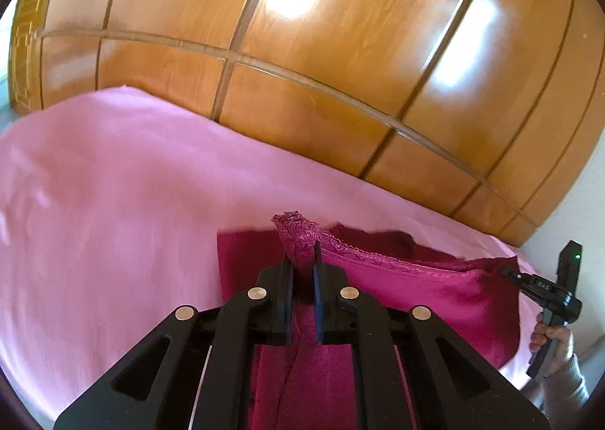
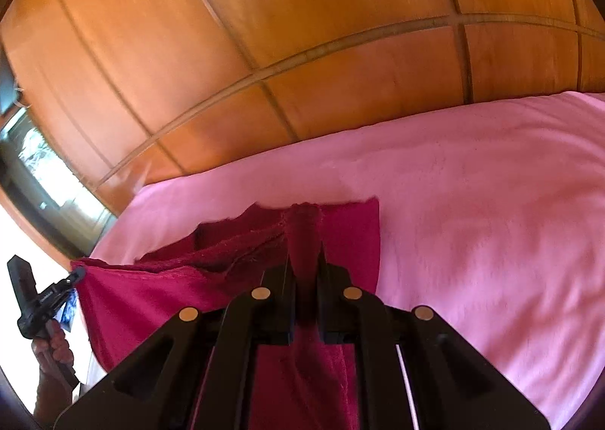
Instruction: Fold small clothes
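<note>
from my left wrist: my left gripper [image 1: 302, 260] is clamped on the lace-edged corner of the magenta garment [image 1: 416, 290], raised off the pink sheet [image 1: 113, 203] so the edge can carry over into a fold. my own frame hides the cloth below.

from my right wrist: my right gripper [image 2: 304, 260] pinches the other corner, keeping that edge taut. blur smears the far hem.

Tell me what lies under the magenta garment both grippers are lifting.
Under the magenta garment is the pink bedsheet, visible all around it. The left gripper and right gripper pinch its raised edge; the sheet directly beneath the cloth is covered.
</note>
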The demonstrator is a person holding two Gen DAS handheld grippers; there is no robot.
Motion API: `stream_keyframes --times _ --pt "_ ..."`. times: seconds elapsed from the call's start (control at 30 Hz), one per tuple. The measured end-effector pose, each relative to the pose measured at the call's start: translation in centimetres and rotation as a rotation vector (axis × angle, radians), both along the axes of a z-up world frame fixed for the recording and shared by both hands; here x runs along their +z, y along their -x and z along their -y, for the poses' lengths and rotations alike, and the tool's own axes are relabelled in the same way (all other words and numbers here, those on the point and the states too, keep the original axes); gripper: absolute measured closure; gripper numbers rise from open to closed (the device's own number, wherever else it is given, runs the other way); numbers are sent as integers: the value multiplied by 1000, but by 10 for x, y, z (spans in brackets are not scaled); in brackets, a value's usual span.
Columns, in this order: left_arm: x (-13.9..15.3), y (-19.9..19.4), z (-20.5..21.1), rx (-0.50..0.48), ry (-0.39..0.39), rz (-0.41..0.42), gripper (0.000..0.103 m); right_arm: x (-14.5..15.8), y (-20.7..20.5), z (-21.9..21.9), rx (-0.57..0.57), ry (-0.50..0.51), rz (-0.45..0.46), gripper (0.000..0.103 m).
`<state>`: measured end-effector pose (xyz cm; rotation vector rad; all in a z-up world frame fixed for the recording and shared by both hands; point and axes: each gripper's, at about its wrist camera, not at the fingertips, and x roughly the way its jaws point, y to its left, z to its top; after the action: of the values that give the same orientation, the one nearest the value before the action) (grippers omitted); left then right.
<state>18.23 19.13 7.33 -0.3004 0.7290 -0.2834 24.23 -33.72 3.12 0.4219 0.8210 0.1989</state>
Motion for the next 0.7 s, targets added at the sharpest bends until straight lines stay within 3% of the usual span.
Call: stream_keyframes --times 0.13,0.3,0.43,0.53,0.6,0.63,0.67,0.7 --pt "-10 -44 8 26 -48 -35 96 -12 -41 -3 -24 34 -22 96" --pt "-42 -91 12 85 -87 -123 97 -41 -80 -9 -42 106 -88 96" --pt "-73 -115 10 135 -95 -204 97 -69 -99 -13 -48 154 -155 96" --pt "-100 -127 16 143 -160 -272 95 -86 -107 -15 -37 170 -192 95" --pt "-101 -129 17 137 -168 -272 94 -85 -107 -13 -36 163 -193 94" --pt "-98 -128 15 134 -151 -276 89 -82 -105 -13 -31 167 -187 89" --pt "-95 -127 11 130 -133 -279 84 -79 -102 -12 -27 176 -180 77" --pt "-89 -122 3 136 -108 -275 74 -75 -98 -10 -16 176 -165 70"
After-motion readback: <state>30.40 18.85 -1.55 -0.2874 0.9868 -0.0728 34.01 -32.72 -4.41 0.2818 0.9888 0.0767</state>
